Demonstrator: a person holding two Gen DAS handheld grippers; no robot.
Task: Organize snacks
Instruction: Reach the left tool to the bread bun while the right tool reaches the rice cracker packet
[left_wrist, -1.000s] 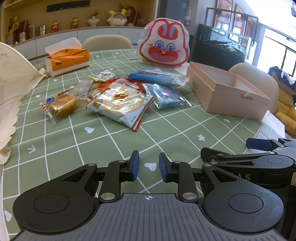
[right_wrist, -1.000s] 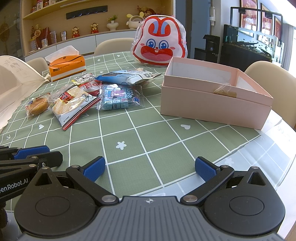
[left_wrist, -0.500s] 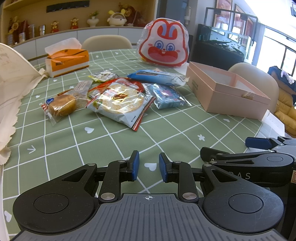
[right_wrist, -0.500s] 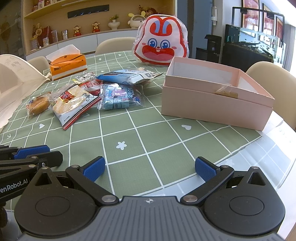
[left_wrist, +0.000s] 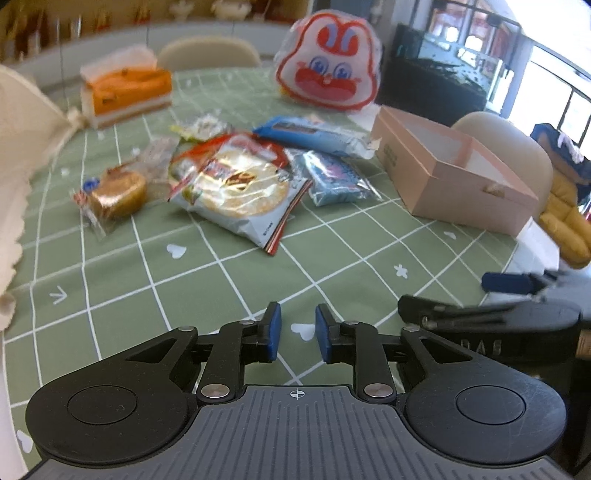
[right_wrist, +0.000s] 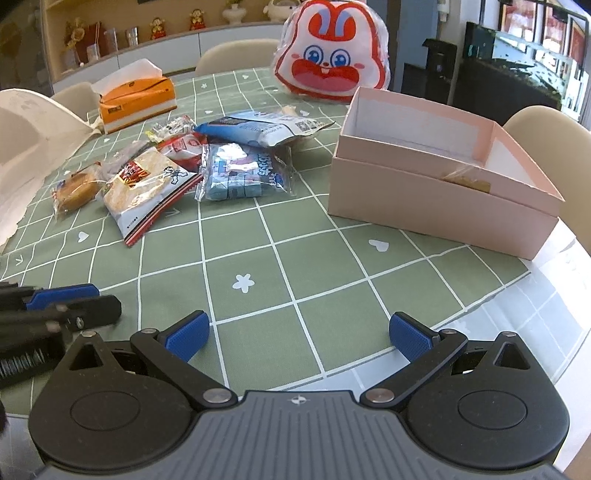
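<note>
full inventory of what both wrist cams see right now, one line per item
pink box: 1, pink, open, table's right side; one wrapped snack inside
rice cracker pack: 1, clear with red trim, front of the pile
bun: 1, brown, clear wrapper, left end of pile
blue candy bag: 1, blue, right of cracker pack
long blue packet: 1, behind candy bag
red packet: 1, under cracker pack
small wrapped snack: 1, back of pile
rabbit bag: 1, red and white, far edge
tissue box: 1, orange, far left
tablecloth: green, white grid
chairs: several, beige
left gripper: nearly closed, empty
right gripper: wide open, empty
</note>
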